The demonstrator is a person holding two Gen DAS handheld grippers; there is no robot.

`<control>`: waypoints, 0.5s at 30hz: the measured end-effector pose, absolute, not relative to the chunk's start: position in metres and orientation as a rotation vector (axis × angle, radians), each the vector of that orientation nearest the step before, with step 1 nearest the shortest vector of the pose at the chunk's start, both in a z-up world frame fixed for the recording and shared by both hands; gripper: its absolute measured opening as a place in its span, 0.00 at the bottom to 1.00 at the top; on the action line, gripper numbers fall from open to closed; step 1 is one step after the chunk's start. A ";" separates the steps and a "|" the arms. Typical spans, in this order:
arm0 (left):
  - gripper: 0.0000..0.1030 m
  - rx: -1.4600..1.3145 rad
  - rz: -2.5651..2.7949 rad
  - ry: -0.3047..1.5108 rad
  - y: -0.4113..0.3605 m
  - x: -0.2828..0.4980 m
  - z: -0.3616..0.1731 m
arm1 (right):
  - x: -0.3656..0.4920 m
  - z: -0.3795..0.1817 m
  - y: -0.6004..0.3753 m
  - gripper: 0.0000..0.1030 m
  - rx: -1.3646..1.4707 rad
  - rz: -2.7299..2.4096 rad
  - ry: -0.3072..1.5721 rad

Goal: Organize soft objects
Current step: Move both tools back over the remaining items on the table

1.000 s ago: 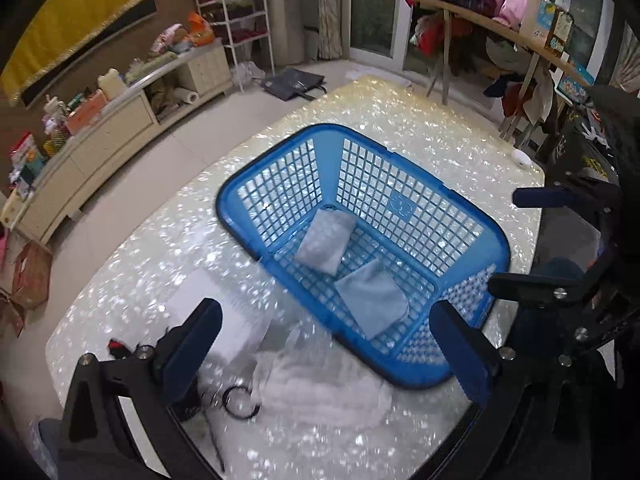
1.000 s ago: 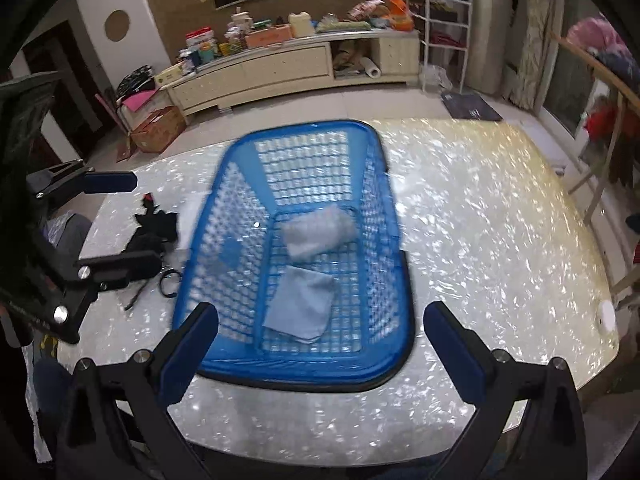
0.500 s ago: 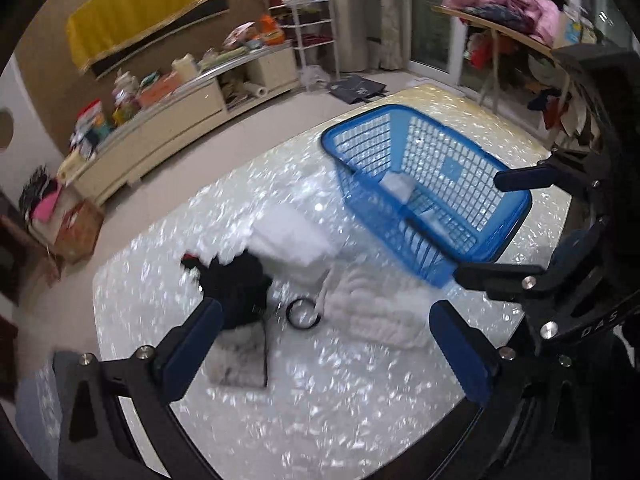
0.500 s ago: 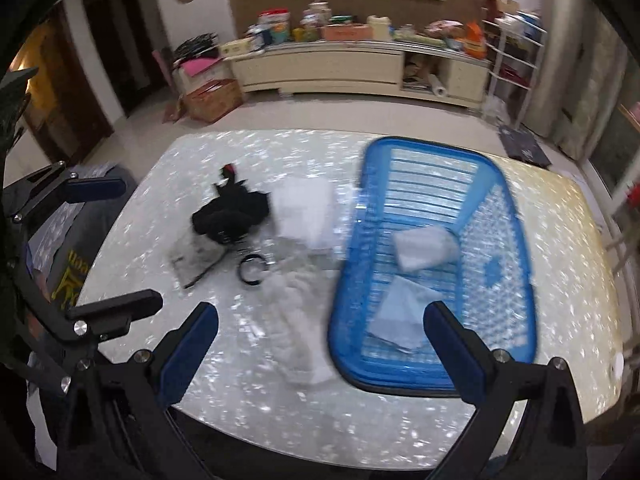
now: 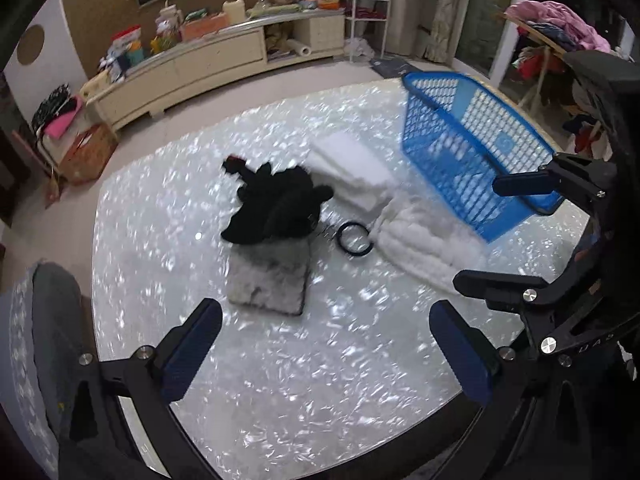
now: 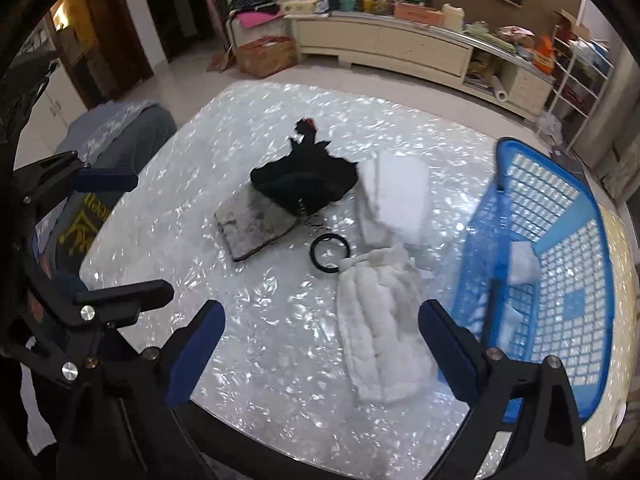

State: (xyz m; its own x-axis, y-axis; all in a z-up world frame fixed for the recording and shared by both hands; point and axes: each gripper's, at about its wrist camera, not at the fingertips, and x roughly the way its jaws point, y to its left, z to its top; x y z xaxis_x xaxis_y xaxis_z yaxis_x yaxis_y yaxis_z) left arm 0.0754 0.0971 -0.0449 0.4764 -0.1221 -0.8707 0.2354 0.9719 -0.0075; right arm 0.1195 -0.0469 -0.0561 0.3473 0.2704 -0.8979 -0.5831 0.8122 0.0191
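both grippers, left point(image 5: 326, 354) and right point(image 6: 322, 346), hang wide open and empty above the table point(image 5: 320, 400); black cloth point(image 5: 276, 204), white towels point(image 6: 380, 316) lie beside the basket point(image 6: 560, 280)

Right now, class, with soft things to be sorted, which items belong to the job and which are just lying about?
Belong: blue basket, fluffy white cloth, folded white cloth, black garment, grey mat.

Lying about: black ring, cabinet, cardboard box.

Glossy pearly table point(image 5: 280, 380), plastic lattice basket point(image 6: 576, 264)
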 end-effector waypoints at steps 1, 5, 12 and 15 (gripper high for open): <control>1.00 0.117 -0.216 1.058 0.099 0.076 -0.048 | 0.122 -0.062 -0.043 0.93 -0.343 0.570 1.092; 1.00 0.087 -0.215 1.091 0.110 0.081 -0.069 | 0.126 -0.079 -0.033 0.91 -0.371 0.578 1.122; 1.00 0.058 -0.203 1.132 0.127 0.099 -0.096 | 0.145 -0.112 -0.029 0.86 -0.404 0.543 1.187; 1.00 0.044 -0.197 1.146 0.136 0.110 -0.106 | 0.153 -0.123 -0.032 0.86 -0.414 0.513 1.204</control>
